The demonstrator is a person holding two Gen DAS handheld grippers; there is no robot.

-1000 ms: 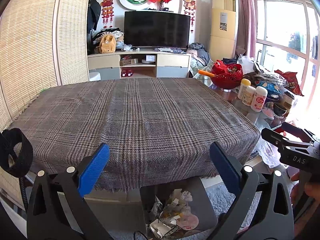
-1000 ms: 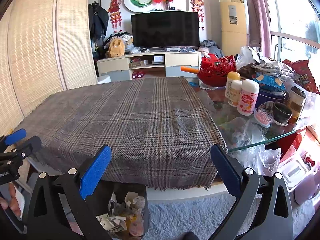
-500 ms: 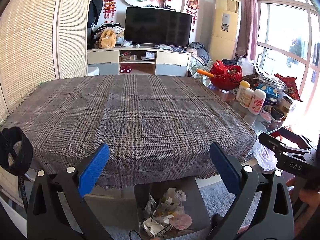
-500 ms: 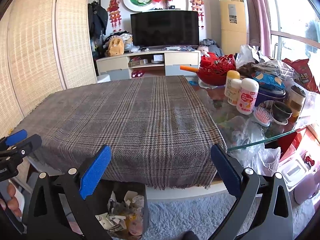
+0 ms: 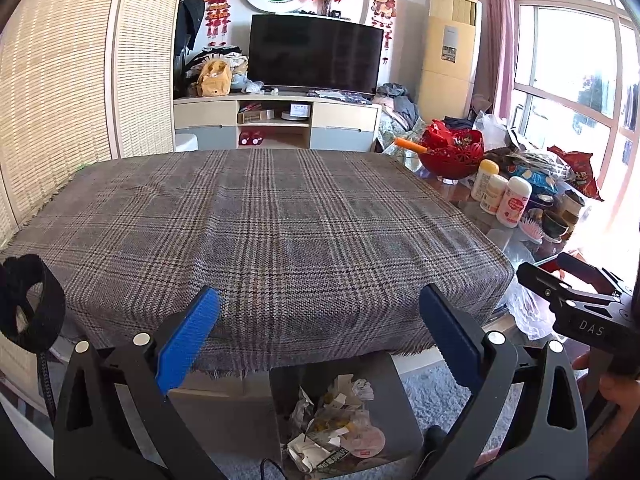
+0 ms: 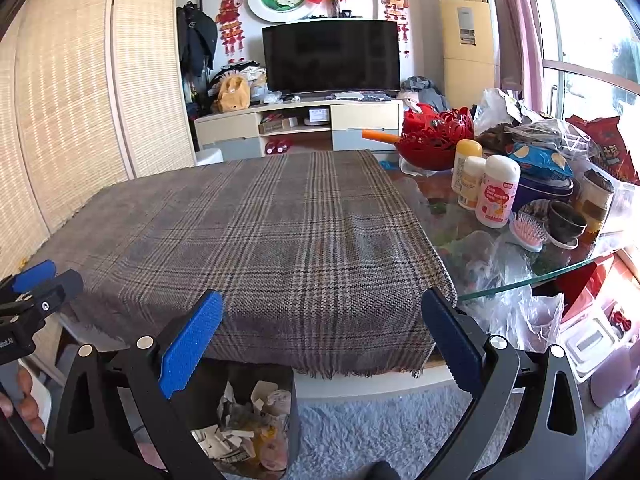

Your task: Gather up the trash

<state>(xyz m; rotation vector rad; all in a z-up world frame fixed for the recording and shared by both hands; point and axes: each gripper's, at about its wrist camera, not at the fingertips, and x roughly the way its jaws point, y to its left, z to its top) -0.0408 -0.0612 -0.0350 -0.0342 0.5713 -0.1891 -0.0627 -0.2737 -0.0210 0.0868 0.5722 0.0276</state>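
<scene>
Your left gripper [image 5: 320,332] and right gripper [image 6: 322,336] both hang spread wide, holding nothing, at the near edge of a plaid tablecloth [image 5: 256,232]. Below them a dark bin [image 5: 394,396] holds crumpled paper trash [image 5: 334,424]. Beyond stands a television [image 5: 314,60]; at right, bottles [image 6: 496,192] crowd the glass tabletop [image 6: 520,276].

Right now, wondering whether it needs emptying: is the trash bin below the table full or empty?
Partly full. The trash bin holds crumpled paper and wrappers piled across its bottom, while its inner walls still show above the heap.
</scene>
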